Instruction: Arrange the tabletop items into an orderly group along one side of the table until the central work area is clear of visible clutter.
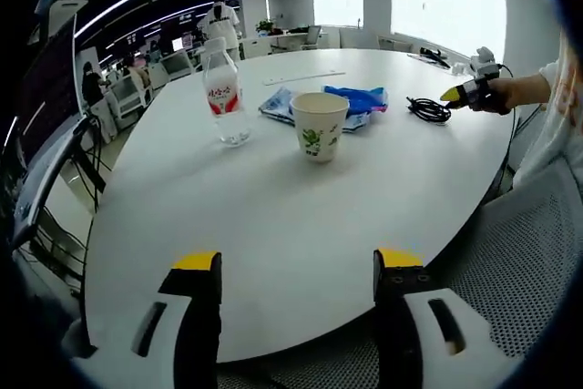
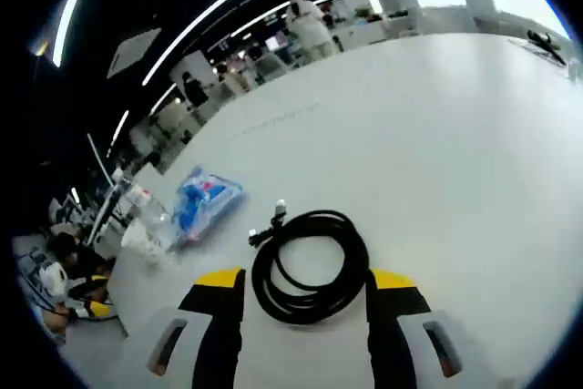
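In the left gripper view, the left gripper (image 1: 296, 266) was held over the near edge of the white table (image 1: 273, 216), its jaws apart and empty, while a bottle (image 1: 222, 90), a paper cup (image 1: 319, 125) and a blue packet (image 1: 357, 99) were grouped further in, the cup standing just in front of the packet. The right gripper (image 1: 466, 93) was seen at the table's right edge (a hand around it), near a coiled black cable (image 1: 428, 109). In the right gripper view, that gripper (image 2: 305, 280) was spread wide around the cable (image 2: 310, 266), which lay between the jaws unclamped, with the packet (image 2: 202, 202) well apart to the left.
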Available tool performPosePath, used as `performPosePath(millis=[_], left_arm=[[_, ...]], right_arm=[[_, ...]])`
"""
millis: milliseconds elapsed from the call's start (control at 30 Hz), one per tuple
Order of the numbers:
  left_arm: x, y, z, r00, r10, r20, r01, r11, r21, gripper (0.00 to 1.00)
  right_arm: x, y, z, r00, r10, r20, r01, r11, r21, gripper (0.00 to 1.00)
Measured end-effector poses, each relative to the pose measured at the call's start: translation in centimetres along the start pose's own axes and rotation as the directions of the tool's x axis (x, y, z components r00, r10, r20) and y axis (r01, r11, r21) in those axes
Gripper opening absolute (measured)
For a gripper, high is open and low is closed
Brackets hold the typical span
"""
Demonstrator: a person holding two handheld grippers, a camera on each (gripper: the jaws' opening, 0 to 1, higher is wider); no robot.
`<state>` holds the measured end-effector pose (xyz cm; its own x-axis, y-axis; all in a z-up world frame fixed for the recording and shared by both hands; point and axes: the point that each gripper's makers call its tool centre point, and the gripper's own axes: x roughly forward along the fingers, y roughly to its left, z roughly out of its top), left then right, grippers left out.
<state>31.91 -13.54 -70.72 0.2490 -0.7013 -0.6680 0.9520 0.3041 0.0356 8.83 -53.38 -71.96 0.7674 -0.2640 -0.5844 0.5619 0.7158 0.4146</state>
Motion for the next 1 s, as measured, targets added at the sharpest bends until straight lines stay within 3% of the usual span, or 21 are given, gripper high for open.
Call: performPosePath(millis=[100,233,567,800,1000], left_arm=[[0.0,-0.2,0.1,1.0,-0.012,0.006,0.013,1.0,-0.001,0.68],[0.1,-0.6,0.3,0.999,-0.034,0.022,0.035,0.999,-0.011,0.72],[-0.2,-0.6,1.3,0.996,-0.047,0.077,0.05,0.998,-0.041,0.77],[-0.5,-0.3,2.0,0.992,-0.037,0.118,0.046,0.996,-0.079,0.8],[-0.4,-0.4,2.0,0.992,-0.042,0.121,0.054,0.994,-0.096,0.8]], right_arm=[[-0.3,1.9,0.9,0.998,0.046,0.044,-0.046,0.999,0.006,0.55],[-1.0,3.0,0.8,0.997,0.055,0.045,-0.054,0.998,-0.027,0.62],[-2.7,3.2,-0.4,0.998,0.015,0.054,-0.012,0.998,-0.062,0.81],[-2.9,3.5,-0.7,1.0,0.011,0.027,-0.006,0.987,-0.162,0.88],[-3.1,4.4,-0.5,0.998,0.047,0.044,-0.039,0.985,-0.166,0.9]])
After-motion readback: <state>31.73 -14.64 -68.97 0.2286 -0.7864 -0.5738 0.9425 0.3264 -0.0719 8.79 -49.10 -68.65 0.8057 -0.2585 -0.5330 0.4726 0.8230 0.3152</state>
